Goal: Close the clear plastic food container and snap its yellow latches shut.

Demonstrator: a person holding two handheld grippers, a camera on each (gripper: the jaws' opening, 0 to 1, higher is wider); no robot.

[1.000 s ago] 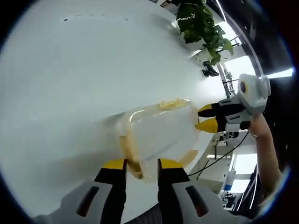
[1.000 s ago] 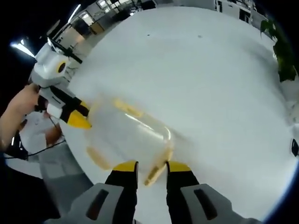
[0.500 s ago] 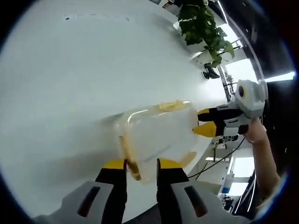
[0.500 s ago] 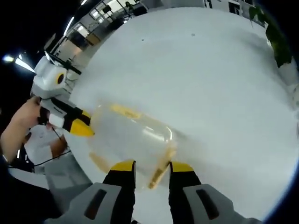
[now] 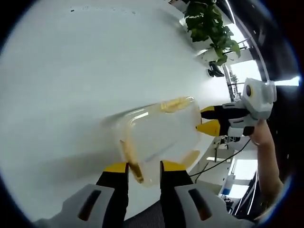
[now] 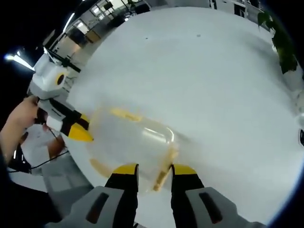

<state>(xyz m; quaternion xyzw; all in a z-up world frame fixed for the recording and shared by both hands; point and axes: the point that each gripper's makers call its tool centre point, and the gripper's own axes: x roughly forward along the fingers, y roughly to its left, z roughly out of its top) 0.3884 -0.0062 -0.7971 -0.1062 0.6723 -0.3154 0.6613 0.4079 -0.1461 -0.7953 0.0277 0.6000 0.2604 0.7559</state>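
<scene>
My left tongs (image 5: 144,167) and right tongs (image 6: 155,169) each pinch a yellow latch of the container (image 5: 161,137); white table (image 5: 71,71), potted plant (image 5: 211,26) behind

Left tool (image 5: 144,167) and right tool (image 6: 155,170), jaws apparently narrowly parted.

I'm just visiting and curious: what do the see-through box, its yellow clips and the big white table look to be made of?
The clear rectangular food container looks like glossy, slightly cloudy plastic: the table shows through it and its edge catches highlights. Its yellow latches look like opaque matte plastic, probably a softer kind. The white table has a smooth, faintly sheened top, perhaps laminate; I cannot tell for sure.
</scene>
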